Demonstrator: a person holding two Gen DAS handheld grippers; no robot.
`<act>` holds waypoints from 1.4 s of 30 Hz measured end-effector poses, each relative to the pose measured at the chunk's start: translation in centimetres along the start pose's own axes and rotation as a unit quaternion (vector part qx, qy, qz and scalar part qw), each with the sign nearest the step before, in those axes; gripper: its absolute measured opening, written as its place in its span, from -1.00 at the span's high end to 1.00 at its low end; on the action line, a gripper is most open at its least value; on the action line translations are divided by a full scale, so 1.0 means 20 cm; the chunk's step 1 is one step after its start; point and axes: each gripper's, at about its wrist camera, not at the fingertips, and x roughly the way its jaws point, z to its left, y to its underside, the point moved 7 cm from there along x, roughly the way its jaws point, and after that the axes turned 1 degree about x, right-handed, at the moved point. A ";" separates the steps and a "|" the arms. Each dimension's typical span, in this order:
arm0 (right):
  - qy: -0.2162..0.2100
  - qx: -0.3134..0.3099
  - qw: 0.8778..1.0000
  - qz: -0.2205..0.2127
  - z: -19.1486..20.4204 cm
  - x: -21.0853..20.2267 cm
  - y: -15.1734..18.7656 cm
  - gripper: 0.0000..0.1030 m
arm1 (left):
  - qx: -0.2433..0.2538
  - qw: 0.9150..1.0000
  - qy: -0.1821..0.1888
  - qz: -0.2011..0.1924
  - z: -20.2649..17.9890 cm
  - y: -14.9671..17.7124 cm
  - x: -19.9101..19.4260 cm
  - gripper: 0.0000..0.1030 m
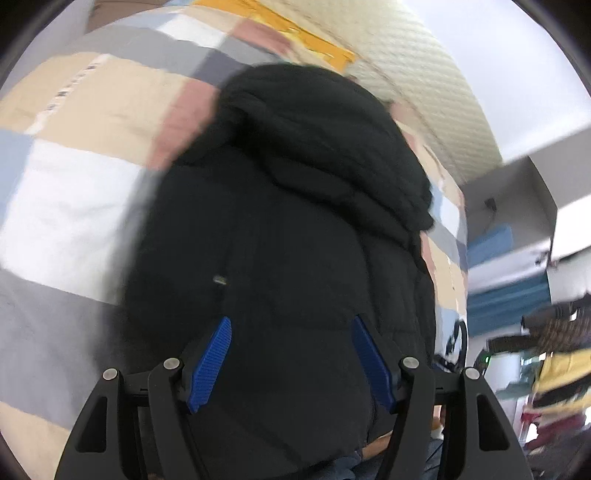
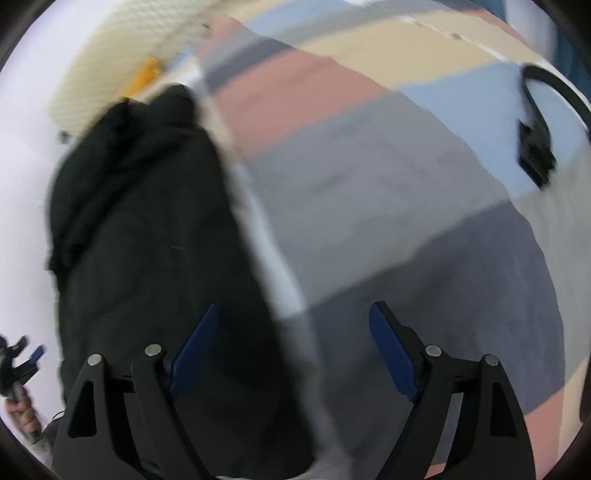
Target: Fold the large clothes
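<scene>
A black padded jacket (image 1: 288, 229) with its hood at the far end lies on a checked bedspread (image 1: 74, 206). In the left wrist view my left gripper (image 1: 291, 325) is open, its blue pads spread above the jacket's near part, holding nothing. In the right wrist view the same jacket (image 2: 147, 229) lies at the left, and my right gripper (image 2: 295, 314) is open, its left pad over the jacket's edge and its right pad over the grey checks of the bedspread (image 2: 406, 206). The left gripper also shows in the right wrist view (image 2: 22, 354), at the far left edge.
A cream quilted headboard (image 1: 424, 74) and an orange patch (image 1: 295, 29) lie beyond the jacket. A black strap with a buckle (image 2: 535, 147) rests on the bedspread at the right. Shelves and coloured clothes (image 1: 554, 369) stand beside the bed.
</scene>
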 end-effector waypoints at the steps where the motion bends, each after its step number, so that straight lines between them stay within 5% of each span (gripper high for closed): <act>1: -0.001 0.003 1.000 0.004 -0.01 0.01 0.01 -0.63 | -0.002 1.000 -0.007 0.000 0.03 -0.01 -0.03 -0.31; 5: -0.065 0.036 0.997 0.000 0.00 -0.01 0.02 -0.63 | -0.006 0.999 -0.003 0.051 0.17 0.02 -0.08 -0.32; 8: -0.041 0.027 0.998 0.026 0.00 0.05 0.06 -0.63 | -0.034 0.997 0.000 0.074 0.30 0.07 -0.08 -0.42; 10: -0.066 0.028 0.997 0.041 0.04 0.08 0.07 -0.63 | -0.047 0.995 0.007 0.085 0.37 0.09 -0.07 -0.46; 13: -0.135 0.045 0.987 0.078 0.12 0.13 0.11 -0.63 | -0.072 0.991 0.029 0.113 0.47 0.14 -0.01 -0.52; 21: -0.175 0.036 0.977 0.115 0.24 0.16 0.17 -0.73 | -0.112 0.979 0.035 0.166 0.66 0.22 0.18 -0.52; 28: -0.209 0.039 0.970 0.117 0.32 0.14 0.15 -0.82 | -0.060 0.975 0.088 0.193 0.52 0.22 0.32 -0.52; 34: -0.166 0.017 0.976 0.141 0.35 0.24 0.19 -0.84 | -0.036 0.967 0.165 0.191 0.39 0.21 0.33 -0.51; 38: -0.142 0.002 0.978 0.150 0.39 0.27 0.20 -0.96 | 0.023 0.958 0.223 0.177 0.21 0.20 0.24 -0.53; 42: -0.179 0.004 0.973 0.143 0.45 0.24 0.18 -0.96 | 0.010 0.958 0.207 0.198 0.23 0.22 0.30 -0.55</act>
